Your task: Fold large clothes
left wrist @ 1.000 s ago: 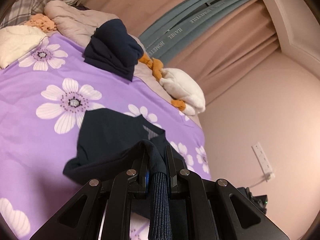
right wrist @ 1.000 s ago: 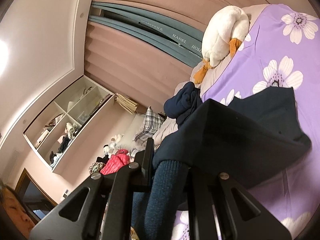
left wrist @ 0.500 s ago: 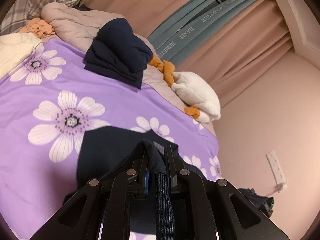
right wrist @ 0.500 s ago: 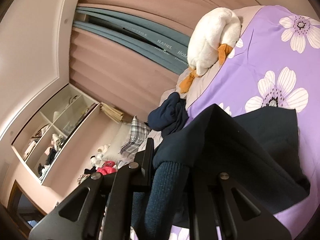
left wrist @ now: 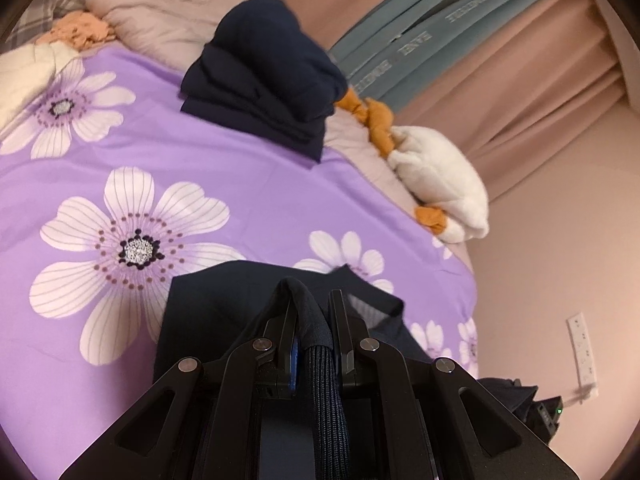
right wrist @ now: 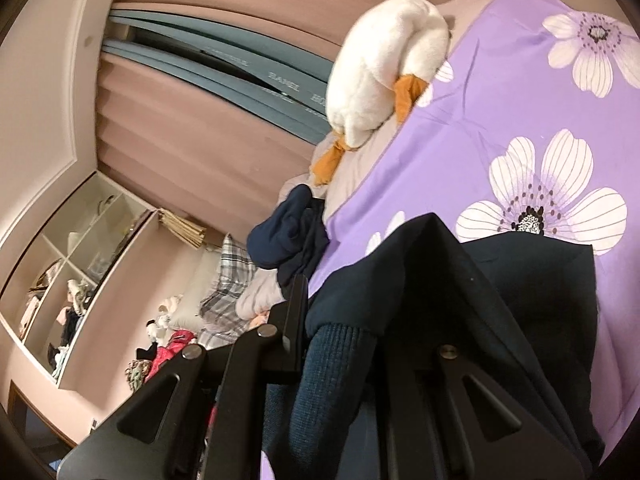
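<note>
A dark navy sweatshirt (left wrist: 216, 308) with ribbed hem lies partly on the purple flowered bed cover (left wrist: 240, 196). My left gripper (left wrist: 313, 294) is shut on a fold of its ribbed edge, which hangs down between the fingers. In the right wrist view the same navy sweatshirt (right wrist: 520, 292) drapes from my right gripper (right wrist: 344, 300), shut on a ribbed cuff or hem; the cloth hides its right finger. The garment hangs between both grippers, its far part resting on the bed cover (right wrist: 500, 120).
A folded stack of navy clothes (left wrist: 260, 80) sits at the bed's far side against a beige duvet (left wrist: 160, 12). A white plush goose (left wrist: 440, 184) lies near the curtain. Cream cloth (left wrist: 24, 76) at left. Wall shelves (right wrist: 68, 264), plaid pillows (right wrist: 228, 280).
Both grippers moved forward over the bed and lower, carrying the sweatshirt; the navy stack and plush goose loom closer, and less of the garment shows spread out ahead.
</note>
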Motion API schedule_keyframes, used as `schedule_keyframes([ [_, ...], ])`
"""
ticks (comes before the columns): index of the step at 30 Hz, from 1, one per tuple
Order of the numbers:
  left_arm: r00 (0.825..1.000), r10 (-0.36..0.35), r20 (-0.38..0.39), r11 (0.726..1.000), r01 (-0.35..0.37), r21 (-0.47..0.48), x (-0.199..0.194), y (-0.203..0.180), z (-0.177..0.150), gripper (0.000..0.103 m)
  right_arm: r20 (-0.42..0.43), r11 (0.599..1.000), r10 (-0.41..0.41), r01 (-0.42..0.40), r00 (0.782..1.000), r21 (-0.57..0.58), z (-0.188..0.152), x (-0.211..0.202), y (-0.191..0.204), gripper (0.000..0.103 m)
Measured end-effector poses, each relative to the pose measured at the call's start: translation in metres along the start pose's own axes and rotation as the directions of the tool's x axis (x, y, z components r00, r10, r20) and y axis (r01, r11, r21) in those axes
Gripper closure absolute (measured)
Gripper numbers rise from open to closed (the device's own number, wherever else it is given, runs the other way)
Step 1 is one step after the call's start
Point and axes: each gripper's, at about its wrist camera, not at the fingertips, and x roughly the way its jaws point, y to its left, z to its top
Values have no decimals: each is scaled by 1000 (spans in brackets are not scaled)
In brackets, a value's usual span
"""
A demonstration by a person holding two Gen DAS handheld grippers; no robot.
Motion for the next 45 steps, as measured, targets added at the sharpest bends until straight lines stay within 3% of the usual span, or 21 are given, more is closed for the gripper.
schedule_keyframes([
  [10, 993, 84, -82, 996, -86, -27, 54, 17, 3, 94, -47, 994, -92, 95, 995, 57, 1, 34, -47, 90],
  [24, 952, 253, -172, 967, -251, 37, 131, 13, 27, 94, -77, 970, -206, 214, 976, 113, 23, 78, -88, 90],
  [31, 939, 267, -217, 959, -281, -37, 154, 30, 29, 94, -112, 947, -242, 260, 964, 190, 27, 93, -113, 86],
  [33, 936, 260, -236, 958, -280, -56, 159, 34, 30, 87, -123, 936, -239, 262, 963, 234, 28, 95, -121, 81],
  [34, 937, 249, -244, 959, -273, -72, 160, 36, 30, 82, -124, 930, -234, 260, 964, 259, 28, 96, -124, 72],
  [36, 944, 211, -252, 964, -244, -109, 161, 37, 34, 57, -114, 918, -209, 235, 971, 319, 31, 95, -128, 57],
  [38, 956, 169, -238, 967, -208, -150, 159, 36, 41, 42, -111, 911, -185, 212, 977, 355, 34, 95, -127, 48],
  [40, 961, 177, -210, 966, -211, -150, 155, 33, 49, 40, -116, 906, -181, 212, 977, 367, 39, 97, -124, 39],
  [43, 965, 222, -143, 962, -240, -131, 144, 29, 63, 39, -115, 904, -198, 227, 973, 364, 48, 99, -119, 36],
  [45, 969, 222, -105, 960, -236, -151, 136, 33, 71, 36, -78, 895, -175, 191, 982, 402, 55, 93, -122, 32],
])
